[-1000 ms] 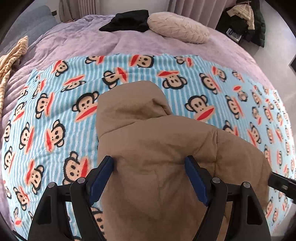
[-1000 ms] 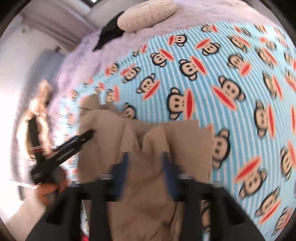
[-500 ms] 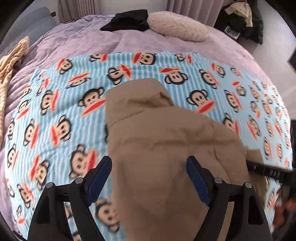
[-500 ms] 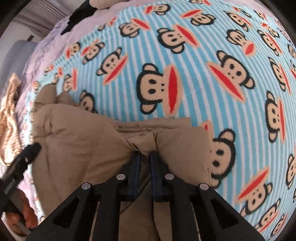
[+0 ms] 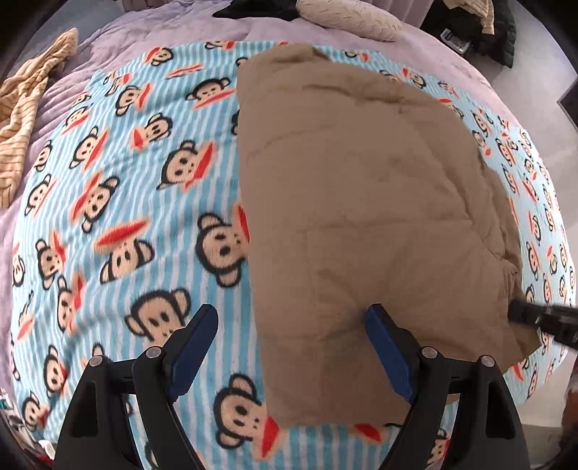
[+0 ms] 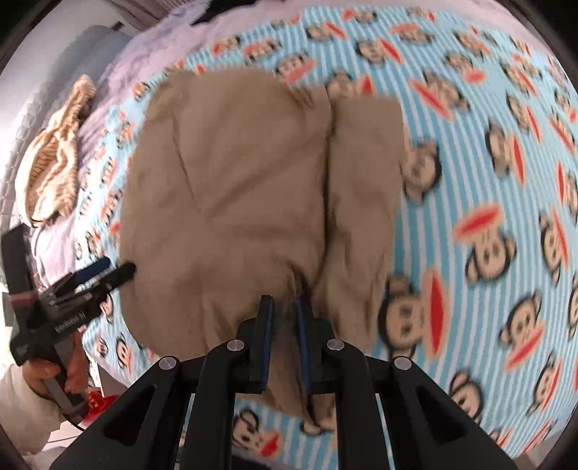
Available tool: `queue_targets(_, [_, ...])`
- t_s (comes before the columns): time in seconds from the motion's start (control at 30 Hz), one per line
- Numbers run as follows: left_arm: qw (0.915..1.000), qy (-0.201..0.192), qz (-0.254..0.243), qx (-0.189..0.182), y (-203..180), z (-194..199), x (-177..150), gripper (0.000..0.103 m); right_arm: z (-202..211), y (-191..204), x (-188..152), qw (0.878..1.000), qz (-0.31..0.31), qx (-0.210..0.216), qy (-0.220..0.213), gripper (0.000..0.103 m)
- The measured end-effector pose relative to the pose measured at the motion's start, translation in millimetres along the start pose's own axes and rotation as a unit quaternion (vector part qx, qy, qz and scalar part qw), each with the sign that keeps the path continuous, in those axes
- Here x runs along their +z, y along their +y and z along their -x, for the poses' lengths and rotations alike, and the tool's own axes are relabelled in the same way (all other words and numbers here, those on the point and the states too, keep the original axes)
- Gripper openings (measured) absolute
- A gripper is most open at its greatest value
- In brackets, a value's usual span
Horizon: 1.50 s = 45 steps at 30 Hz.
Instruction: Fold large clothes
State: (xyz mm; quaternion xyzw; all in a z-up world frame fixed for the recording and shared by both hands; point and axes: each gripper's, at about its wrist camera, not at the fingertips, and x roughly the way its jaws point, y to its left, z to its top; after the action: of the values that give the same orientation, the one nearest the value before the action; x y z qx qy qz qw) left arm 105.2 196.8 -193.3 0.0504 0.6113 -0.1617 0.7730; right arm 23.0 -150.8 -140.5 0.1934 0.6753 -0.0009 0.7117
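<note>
A large tan padded jacket (image 5: 361,202) lies folded into a thick block on a blue striped monkey-print blanket (image 5: 126,188). My left gripper (image 5: 292,325) is open and empty, hovering over the jacket's near left edge. My right gripper (image 6: 283,307) is shut on a pinch of the jacket (image 6: 231,188) at its near edge, beside a folded-over flap (image 6: 365,173). The left gripper also shows in the right wrist view (image 6: 119,271), at the jacket's left side. The right gripper tip shows in the left wrist view (image 5: 534,318), at the jacket's right corner.
The blanket covers a lilac bedspread (image 5: 144,21). A tan striped garment (image 5: 29,101) lies at the bed's left edge. A cream pillow (image 5: 346,16) and dark clothing (image 5: 249,11) lie at the head of the bed. Floor and dark clothes (image 5: 495,32) are at the far right.
The right gripper closed on the jacket's near edge and holds it. The jacket now looks flatter and wider. The left gripper shifted left, so its fingers now straddle the jacket's left edge.
</note>
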Motion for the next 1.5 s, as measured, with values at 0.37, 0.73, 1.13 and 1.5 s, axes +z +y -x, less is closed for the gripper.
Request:
queue_targets(0.37, [0.9999,0.009,-0.003,0.006,-1.8,12.6,-3.5,0.085,-5.7,-2.7,-8.2,0.999,-0.036,-0.013,0.016,0.015])
queue_targets(0.73, [0.9999,0.012,-0.008,0.0,-4.3,23.6,-8.8,0.085,9.8,8.2,-15.1,0.998,-0.047,-0.027,0.009,0.015])
queue_targets(1.13, [0.9997,-0.013,0.001,0.02,-19.5,64.3,-25.3,0.085,37.4,12.8,-26.2,0.999,-0.032,-0.006,-0.015,0.015])
queue_targets(1.5, [0.9988,-0.027,0.019,0.036,-43.0,105.9,-59.5,0.091,69.4,6.6,-52.5,0.999,-0.027,0.023,-0.033,0.016])
